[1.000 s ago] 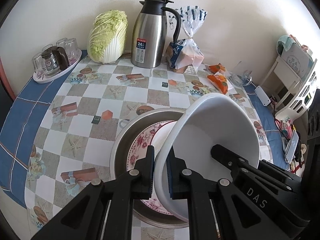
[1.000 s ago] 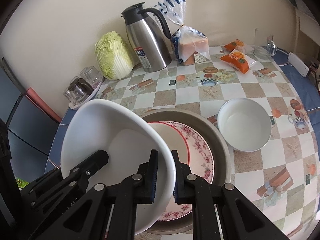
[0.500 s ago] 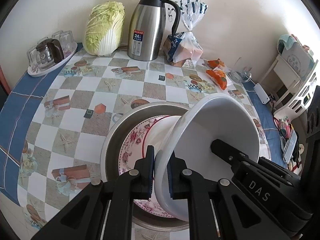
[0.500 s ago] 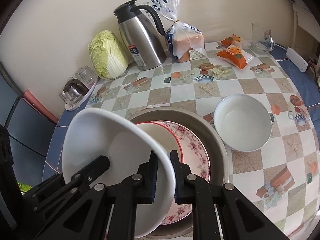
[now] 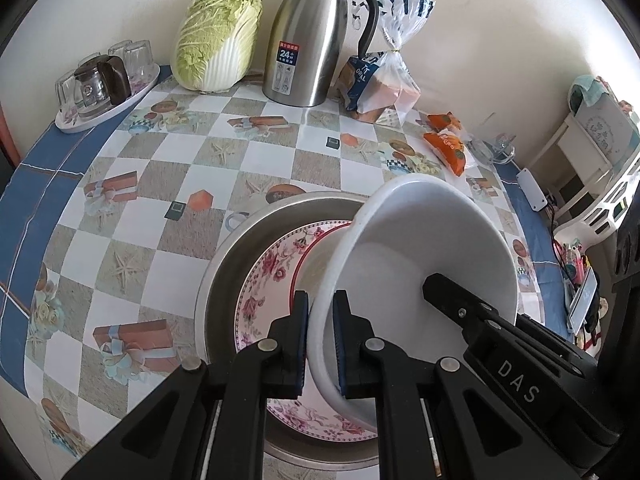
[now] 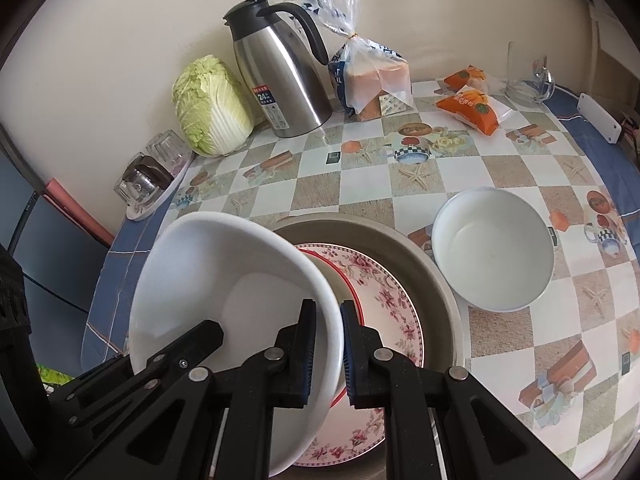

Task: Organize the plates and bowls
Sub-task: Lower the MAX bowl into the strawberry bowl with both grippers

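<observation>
Right wrist view: both grippers, left gripper (image 5: 321,338) and right gripper (image 6: 328,346), clamp opposite rims of the white bowl (image 6: 240,292), tilted just above the plates (image 6: 384,300) beneath them.

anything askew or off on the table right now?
Only the big white bowl: it's tilted steeply over the metal basin, pinched at opposite rims by the left hand-held gripper and the right hand-held gripper. The floral plate lies flat in the basin and the small white bowl sits upright. No spills or damage visible.
</observation>
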`<act>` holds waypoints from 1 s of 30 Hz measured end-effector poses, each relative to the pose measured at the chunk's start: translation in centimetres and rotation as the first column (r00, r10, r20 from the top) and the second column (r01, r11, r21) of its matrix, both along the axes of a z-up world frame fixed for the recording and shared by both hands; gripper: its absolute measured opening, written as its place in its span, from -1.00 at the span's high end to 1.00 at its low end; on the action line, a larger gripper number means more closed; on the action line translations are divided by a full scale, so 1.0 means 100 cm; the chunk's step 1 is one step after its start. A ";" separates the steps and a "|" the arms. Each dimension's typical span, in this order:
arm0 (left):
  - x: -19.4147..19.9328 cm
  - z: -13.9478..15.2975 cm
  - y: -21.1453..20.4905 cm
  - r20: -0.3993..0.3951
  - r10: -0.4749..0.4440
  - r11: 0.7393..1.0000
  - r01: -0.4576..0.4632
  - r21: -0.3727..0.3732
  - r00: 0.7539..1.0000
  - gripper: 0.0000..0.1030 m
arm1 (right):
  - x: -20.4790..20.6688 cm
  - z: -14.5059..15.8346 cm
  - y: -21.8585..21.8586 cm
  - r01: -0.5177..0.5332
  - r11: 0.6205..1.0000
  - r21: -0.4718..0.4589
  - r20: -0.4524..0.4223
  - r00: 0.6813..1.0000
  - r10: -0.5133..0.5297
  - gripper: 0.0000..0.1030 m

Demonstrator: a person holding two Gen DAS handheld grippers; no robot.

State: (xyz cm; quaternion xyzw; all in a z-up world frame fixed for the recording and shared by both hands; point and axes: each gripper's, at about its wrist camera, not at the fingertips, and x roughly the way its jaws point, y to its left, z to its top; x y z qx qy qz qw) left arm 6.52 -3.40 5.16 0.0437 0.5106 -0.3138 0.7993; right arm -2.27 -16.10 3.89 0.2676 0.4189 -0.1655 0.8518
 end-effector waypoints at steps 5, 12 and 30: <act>0.001 -0.003 -0.001 -0.005 0.005 1.000 -0.005 -0.002 1.000 0.79 | 0.001 -0.003 -0.003 0.002 1.000 0.006 0.002 1.000 -0.002 0.73; 0.002 -0.003 0.000 -0.012 0.011 1.000 -0.012 -0.012 1.000 0.79 | 0.002 -0.003 -0.004 0.000 1.000 0.008 0.005 1.000 0.000 0.73; 0.006 -0.007 0.003 -0.044 0.032 0.998 -0.034 -0.043 0.999 0.79 | 0.001 -0.002 -0.005 0.000 1.000 0.008 0.017 1.000 0.000 0.73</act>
